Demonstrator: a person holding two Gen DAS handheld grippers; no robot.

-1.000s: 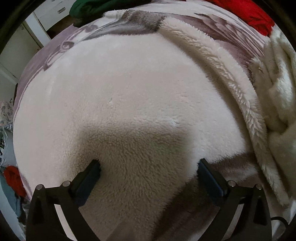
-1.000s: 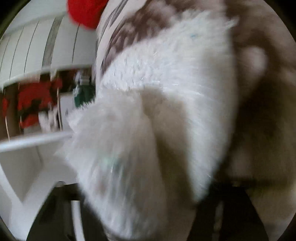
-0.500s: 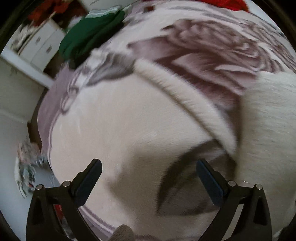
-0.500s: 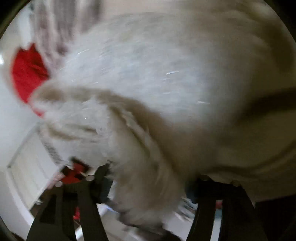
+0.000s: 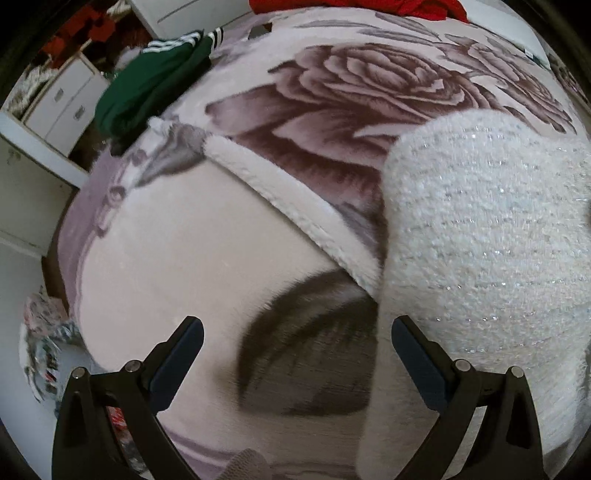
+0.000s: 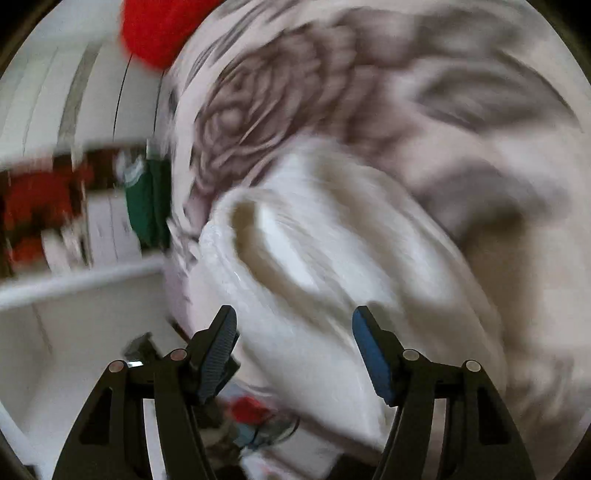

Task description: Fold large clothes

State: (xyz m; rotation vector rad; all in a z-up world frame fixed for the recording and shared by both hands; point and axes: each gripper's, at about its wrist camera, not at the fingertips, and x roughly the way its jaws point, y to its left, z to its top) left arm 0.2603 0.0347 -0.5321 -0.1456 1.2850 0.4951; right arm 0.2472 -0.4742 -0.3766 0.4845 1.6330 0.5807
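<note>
the left gripper point(image 5: 295, 350) stood wide open, holding nothing, above the floral blanket point(image 5: 369, 92). the right gripper point(image 6: 293, 332) also hung open and empty over the white fleece garment point(image 6: 314, 258), which lay on that blanket; a green garment point(image 5: 147, 85) sat beyond.

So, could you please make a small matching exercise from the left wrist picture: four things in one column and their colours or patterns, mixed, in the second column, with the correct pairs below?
Things:
1. garment with striped cuffs
2. garment at the top edge
3. sparkly knit garment
4. blanket

Colours:
a. white with glittery threads
b. pale with brown-purple roses
c. dark green
d. red

Pairs: 1-c, 2-d, 3-a, 4-b
</note>
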